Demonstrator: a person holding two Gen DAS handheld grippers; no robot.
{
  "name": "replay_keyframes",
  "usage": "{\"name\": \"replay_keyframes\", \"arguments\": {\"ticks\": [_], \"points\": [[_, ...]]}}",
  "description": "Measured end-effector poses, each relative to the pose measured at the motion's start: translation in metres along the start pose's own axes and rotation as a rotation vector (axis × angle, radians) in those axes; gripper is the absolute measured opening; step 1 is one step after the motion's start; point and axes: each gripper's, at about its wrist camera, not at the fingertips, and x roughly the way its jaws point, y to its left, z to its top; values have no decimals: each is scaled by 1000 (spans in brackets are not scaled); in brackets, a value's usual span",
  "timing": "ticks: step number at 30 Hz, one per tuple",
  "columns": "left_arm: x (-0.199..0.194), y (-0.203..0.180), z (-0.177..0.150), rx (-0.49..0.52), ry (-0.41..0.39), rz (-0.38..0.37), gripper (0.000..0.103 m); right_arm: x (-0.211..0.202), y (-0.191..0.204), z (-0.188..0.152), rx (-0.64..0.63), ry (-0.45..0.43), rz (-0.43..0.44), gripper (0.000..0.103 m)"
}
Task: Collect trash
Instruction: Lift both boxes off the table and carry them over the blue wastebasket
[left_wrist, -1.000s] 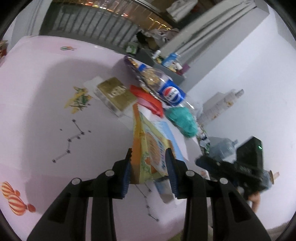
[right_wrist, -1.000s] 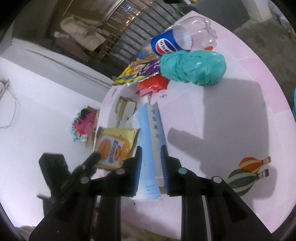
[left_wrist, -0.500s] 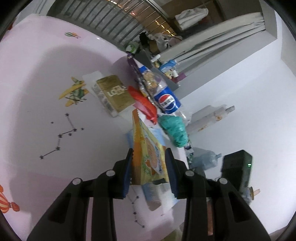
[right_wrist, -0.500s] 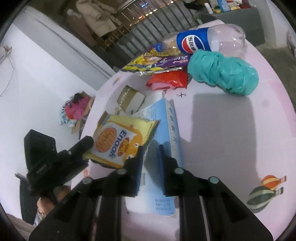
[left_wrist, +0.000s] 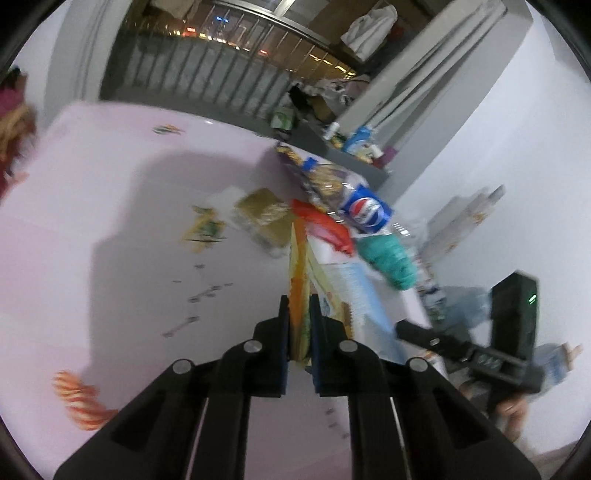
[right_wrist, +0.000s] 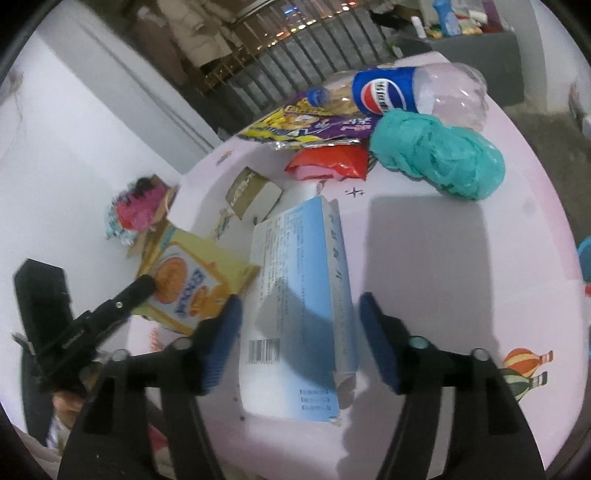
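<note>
My left gripper (left_wrist: 299, 314) is shut on a yellow biscuit packet (left_wrist: 298, 280), held on edge above the pink table (left_wrist: 110, 206); the packet also shows in the right wrist view (right_wrist: 192, 284) with the left gripper beside it. My right gripper (right_wrist: 299, 321) is open, its pads either side of a light blue carton (right_wrist: 299, 295) that lies flat on the table. Beyond lie a teal bag (right_wrist: 436, 162), a Pepsi bottle (right_wrist: 406, 92), a red wrapper (right_wrist: 332, 162), a purple and yellow snack bag (right_wrist: 310, 125) and a small gold box (right_wrist: 251, 192).
The table's near edge runs just below both grippers. A pink and teal bundle on cardboard (right_wrist: 136, 214) lies on the floor to the left. A grey counter with bottles (left_wrist: 354, 155) stands beyond the table by the white wall.
My right gripper has opened and let go of the blue carton, which now lies flat. My left gripper has closed tighter on the yellow packet.
</note>
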Motion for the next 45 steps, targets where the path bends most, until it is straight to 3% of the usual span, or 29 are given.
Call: {"name": "replay_keyframes", "arguments": {"ticks": [6, 13, 15, 20, 26, 38, 45], "points": [[-5, 8, -9, 40, 14, 117, 9, 20, 28, -3, -142, 25, -116, 79], [3, 1, -12, 87, 12, 125, 8, 47, 39, -4, -205, 83, -199, 78], [5, -1, -13, 93, 17, 119, 8, 51, 36, -4, -201, 90, -218, 72], [4, -7, -15, 120, 16, 116, 8, 45, 31, -5, -186, 70, -213, 67], [1, -19, -7, 159, 0, 102, 8, 23, 16, -2, -98, 29, -133, 65], [-11, -88, 17, 319, -57, 7, 8, -65, -13, 5, 19, -189, 72, 65], [17, -159, 34, 430, -6, -161, 8, -144, -57, 3, 139, -414, 34, 65]]}}
